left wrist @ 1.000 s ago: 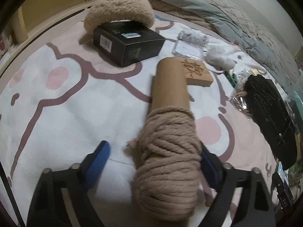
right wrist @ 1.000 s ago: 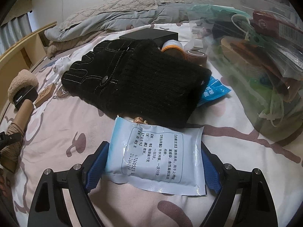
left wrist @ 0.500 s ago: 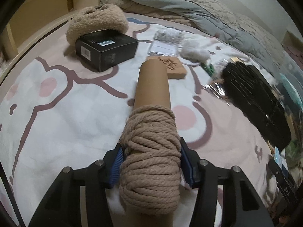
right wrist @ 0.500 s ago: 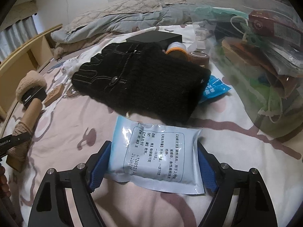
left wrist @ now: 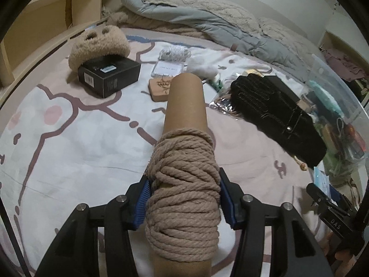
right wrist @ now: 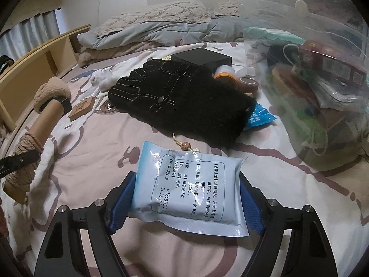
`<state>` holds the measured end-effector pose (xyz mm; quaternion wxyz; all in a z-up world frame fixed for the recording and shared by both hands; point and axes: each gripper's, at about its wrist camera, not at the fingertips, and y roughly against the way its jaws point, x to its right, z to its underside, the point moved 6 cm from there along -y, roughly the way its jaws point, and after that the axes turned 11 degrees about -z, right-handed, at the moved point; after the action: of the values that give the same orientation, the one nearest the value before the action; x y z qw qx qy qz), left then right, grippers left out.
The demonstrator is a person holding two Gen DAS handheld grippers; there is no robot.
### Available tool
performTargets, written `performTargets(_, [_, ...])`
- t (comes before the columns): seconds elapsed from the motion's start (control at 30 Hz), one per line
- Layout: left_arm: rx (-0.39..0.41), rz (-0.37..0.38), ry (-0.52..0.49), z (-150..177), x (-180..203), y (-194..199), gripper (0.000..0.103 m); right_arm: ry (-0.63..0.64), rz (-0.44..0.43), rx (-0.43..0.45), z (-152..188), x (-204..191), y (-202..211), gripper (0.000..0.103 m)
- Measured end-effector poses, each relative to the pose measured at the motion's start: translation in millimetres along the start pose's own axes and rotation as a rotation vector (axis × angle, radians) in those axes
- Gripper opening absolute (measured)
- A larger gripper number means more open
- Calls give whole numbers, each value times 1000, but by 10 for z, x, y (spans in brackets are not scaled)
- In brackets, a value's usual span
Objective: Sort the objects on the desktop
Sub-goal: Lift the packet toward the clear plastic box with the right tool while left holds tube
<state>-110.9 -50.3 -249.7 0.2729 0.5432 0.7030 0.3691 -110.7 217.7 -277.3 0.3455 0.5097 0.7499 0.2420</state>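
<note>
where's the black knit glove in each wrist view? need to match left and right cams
Left wrist: black knit glove lies right of centre, running diagonally toward the clear bin, right of the rope spool in the left tongs.
Right wrist: glove sits centre, just beyond the blue sachet between the right tongs.
Shared landmark: engraved wooden block.

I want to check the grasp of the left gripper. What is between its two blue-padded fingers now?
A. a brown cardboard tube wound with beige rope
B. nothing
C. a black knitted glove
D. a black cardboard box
A: the left gripper presses both pads against the beige rope on the brown cardboard tube.
</note>
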Motion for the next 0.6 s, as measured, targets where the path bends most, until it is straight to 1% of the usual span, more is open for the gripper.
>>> performTargets(0.17, [29,0,-28,-21,46,148,53,0,-27,19,-129,-74,193,83])
performTargets(0.33, [74,4,-37,-87,77,308,53,-4,-88,79,-398,-154,539,83])
performTargets(0.6, [140,19,-58,-201,180,591,53,48,-107,123,-820,-217,1075,83])
